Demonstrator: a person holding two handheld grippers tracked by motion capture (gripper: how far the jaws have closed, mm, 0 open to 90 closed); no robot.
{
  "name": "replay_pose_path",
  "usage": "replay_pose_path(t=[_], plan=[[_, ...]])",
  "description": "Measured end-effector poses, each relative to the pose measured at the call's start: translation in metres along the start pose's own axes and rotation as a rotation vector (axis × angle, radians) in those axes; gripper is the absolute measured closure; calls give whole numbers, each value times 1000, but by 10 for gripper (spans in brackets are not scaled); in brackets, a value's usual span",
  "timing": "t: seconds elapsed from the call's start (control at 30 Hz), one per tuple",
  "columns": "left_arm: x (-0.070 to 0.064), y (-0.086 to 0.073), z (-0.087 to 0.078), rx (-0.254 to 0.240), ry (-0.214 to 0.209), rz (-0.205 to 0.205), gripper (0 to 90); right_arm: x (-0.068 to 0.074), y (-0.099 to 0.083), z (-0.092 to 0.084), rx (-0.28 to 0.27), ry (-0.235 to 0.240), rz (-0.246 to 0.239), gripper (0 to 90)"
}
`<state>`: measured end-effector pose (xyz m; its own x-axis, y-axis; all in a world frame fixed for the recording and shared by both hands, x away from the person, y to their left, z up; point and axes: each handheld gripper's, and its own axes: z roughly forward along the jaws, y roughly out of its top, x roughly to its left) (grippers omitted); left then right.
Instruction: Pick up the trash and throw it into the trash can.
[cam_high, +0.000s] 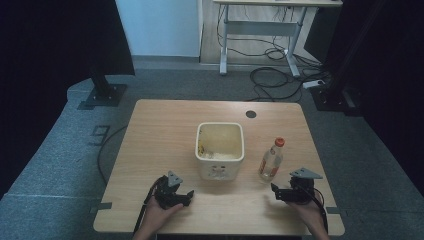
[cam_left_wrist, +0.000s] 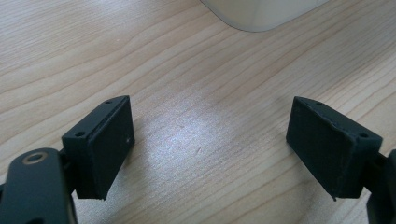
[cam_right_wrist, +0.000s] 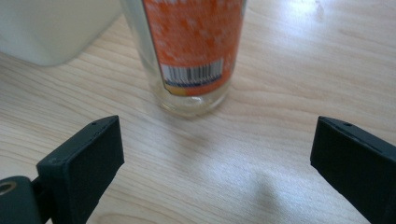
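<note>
On the wooden desk (cam_high: 160, 125) a person's two hands come in from the near edge, each wrapped around a gripper that rests low over the wood. The left hand (cam_high: 159, 214) sits at the near left, its forearm angled slightly inward, and the left gripper (cam_high: 187, 197) points rightward and a little forward toward the base of a cream square bin (cam_high: 220, 150) standing at the desk's middle. In the left gripper view its two black jaws stand wide apart with nothing but bare wood grain between them, and a rounded corner of the bin (cam_left_wrist: 261, 14) shows just ahead at the top of the frame. The right hand (cam_high: 307, 212) sits at the near right, and the right gripper (cam_high: 276, 191) points leftward and forward, toward a clear bottle (cam_high: 271, 161) with an orange cap that stands upright just to the right of the bin. In the right gripper view its jaws are likewise spread wide and hold nothing; the bottle (cam_right_wrist: 191, 56), with its orange label and barcode, stands on the wood just beyond them, apart from both pads, with the bin's pale wall (cam_right_wrist: 51, 28) to its left. A grey three-cornered plate tops each gripper, and a dark cable trails back along each forearm. Beyond the desk, on the grey floor, lie loose cables (cam_high: 270, 80).
</note>
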<state>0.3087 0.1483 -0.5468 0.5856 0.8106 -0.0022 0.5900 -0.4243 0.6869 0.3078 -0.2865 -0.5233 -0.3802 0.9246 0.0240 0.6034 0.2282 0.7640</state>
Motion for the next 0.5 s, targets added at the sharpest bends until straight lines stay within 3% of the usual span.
replay_pose_path(t=[0.13,0.5], plan=[[0,0,0,0,0,0,152,6,8,-6,-34,38,2,27],[0,0,0,0,-1,0,152,14,21,-10,-70,41,-12,48]])
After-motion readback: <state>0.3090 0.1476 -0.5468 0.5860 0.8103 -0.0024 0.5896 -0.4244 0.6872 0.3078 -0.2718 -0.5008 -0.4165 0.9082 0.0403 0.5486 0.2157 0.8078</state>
